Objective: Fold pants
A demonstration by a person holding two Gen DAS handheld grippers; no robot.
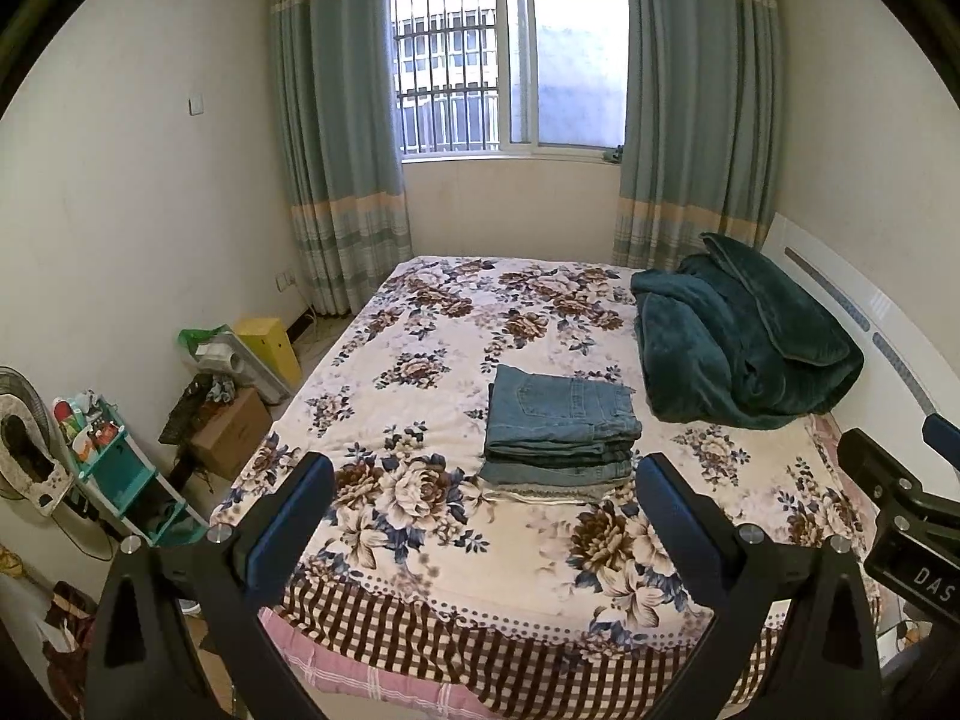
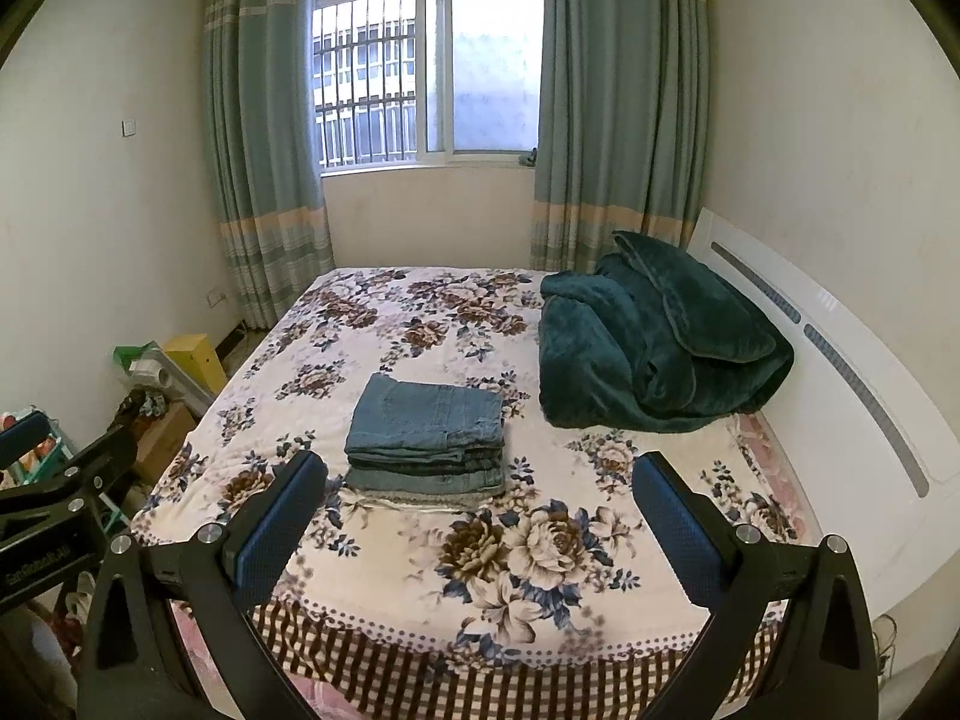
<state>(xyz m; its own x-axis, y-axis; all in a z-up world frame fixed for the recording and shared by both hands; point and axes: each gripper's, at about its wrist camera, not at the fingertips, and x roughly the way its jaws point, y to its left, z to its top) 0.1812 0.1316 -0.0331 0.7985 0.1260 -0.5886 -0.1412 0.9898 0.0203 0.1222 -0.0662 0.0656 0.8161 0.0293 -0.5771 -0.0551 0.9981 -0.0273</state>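
Two handheld grippers hang above the foot of a bed [image 1: 540, 546], both with jaws spread wide and gripping nothing: the left gripper [image 1: 486, 495] to one side, the right gripper [image 2: 480, 495] alongside it. Beyond them, a pair of blue jeans [image 1: 561, 426] lies folded into a neat, thick stack near the middle of the flowered bedspread, apart from both tools. A dark green blanket [image 1: 744, 348] sits bundled farther back on the right, against the white headboard [image 2: 840, 360]. On the floor to the left stand boxes [image 1: 234, 432] and what appears to be a small shelf. Teal curtains [image 1: 336, 132] frame the barred window [image 1: 504, 66] behind.
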